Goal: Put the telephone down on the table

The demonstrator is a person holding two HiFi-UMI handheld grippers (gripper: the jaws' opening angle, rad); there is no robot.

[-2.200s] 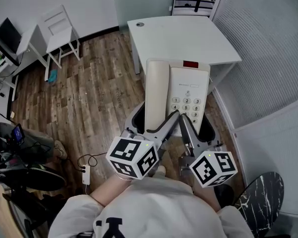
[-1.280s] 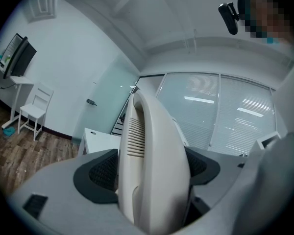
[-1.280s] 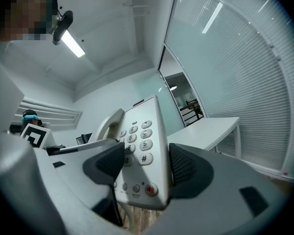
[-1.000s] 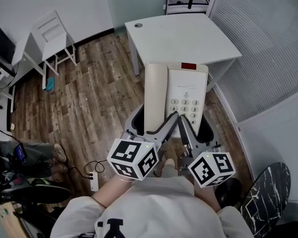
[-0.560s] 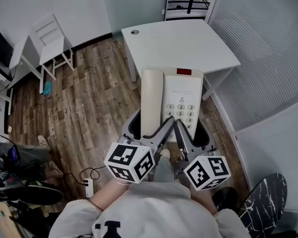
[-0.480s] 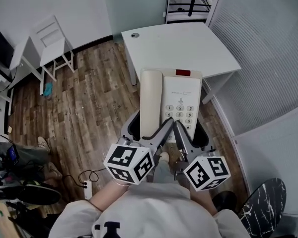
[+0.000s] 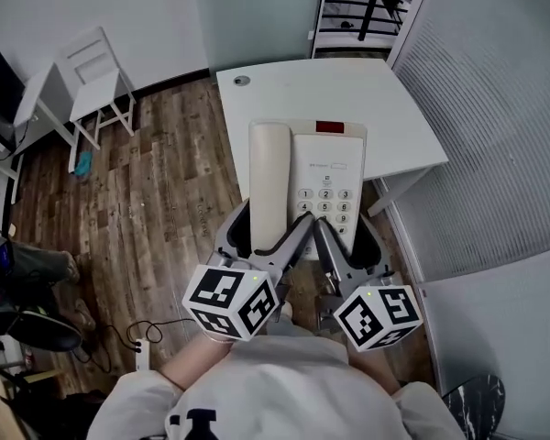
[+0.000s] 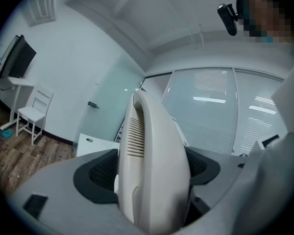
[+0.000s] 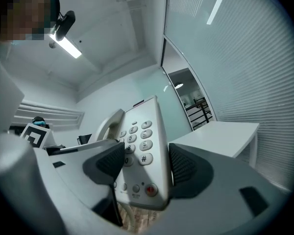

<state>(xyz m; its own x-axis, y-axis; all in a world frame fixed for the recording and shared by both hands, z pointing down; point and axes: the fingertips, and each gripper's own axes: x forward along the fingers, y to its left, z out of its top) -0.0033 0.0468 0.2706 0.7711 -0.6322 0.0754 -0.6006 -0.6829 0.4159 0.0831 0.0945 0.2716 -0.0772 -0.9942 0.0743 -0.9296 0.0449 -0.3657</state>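
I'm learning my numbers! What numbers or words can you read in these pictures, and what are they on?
"5": a key on the telephone, right gripper view.
"8": the key below it.
"0": the next key down.
"#": the key beside the 0.
Other keys: too tilted or small to read.
Label above the keypad: too small to read.
Shirt print: cut off, unreadable.
Marker cubes: patterns only, no words.

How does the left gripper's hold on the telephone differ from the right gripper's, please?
The left gripper clamps the telephone's handset side; the right gripper clamps its keypad side. The left gripper's jaws look wider apart, round the thick handset, than the right gripper's on the thinner keypad side. Both are shut on its near end.
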